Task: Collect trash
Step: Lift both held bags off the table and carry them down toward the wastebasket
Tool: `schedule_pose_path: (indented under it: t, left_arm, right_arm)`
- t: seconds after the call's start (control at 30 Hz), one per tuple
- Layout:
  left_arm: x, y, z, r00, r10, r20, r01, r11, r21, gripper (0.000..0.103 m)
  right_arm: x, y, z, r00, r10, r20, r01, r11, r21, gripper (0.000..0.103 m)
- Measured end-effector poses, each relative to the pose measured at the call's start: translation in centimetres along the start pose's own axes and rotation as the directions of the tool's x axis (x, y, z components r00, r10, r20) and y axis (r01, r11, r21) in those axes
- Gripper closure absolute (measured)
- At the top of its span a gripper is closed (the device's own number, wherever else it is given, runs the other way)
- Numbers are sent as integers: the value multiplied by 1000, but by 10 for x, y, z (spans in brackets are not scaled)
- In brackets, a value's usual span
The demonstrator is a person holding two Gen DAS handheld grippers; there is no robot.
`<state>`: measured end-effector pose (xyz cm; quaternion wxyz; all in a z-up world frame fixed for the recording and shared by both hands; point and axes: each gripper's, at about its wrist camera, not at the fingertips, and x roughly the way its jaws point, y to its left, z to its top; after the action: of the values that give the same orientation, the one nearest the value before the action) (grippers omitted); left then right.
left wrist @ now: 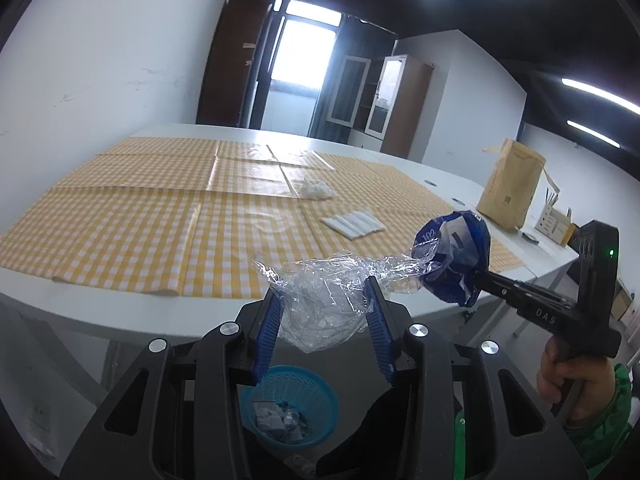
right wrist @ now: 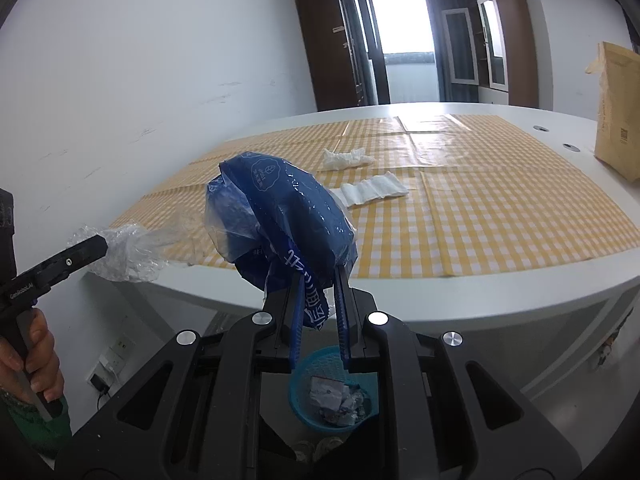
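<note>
Left wrist view: the left gripper (left wrist: 325, 312) is clamped on a crumpled clear wrap (left wrist: 320, 300), held in the air off the bench (left wrist: 120, 312) edge. Straight below sits a blue basket (left wrist: 289, 406) on the floor, scraps already inside. Off to the right, the right gripper (left wrist: 478, 276) pinches a blue bag (left wrist: 456, 256), with a hand (left wrist: 576, 376) in a green sleeve (left wrist: 600, 432) on its handle. Further out on the checked cloth (left wrist: 140, 220) lie a folded tissue (left wrist: 352, 225) and, beyond it, a wadded tissue (left wrist: 317, 189). A brown paper bag (left wrist: 510, 184) stands at the far right.

From the right wrist, those jaws are squeezed tight on the blue bag's tail, the bag bulging above them, and the basket shows just under the fingers.
</note>
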<state>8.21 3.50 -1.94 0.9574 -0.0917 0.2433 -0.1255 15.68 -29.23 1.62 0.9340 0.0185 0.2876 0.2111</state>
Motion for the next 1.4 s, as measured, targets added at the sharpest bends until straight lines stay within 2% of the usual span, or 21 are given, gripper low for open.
schedule_pose_path:
  t: [0.37,0.63,0.97,1.4]
  left_arm:
    - [-11,-2,-43,997,18,-78,-15,999,40,63]
    - [4,-6,-72,988,20,-150,-11,998,62,63]
    - [51,11,-106,960,32,-278,-25,999,28,63]
    - [114,38,-151,907,70,-415,-77,997,0,63]
  right_arm:
    - [-37,6,-32,999,36,-21,-37,998,-43,90]
    - [-22,9,-63,993,41,-108,-47,997,-59,90]
    - [25,12,-97,972,43,-232,-54,998,-43,90]
    - [93,0,-132,926,52,-373,-54,999,4,90]
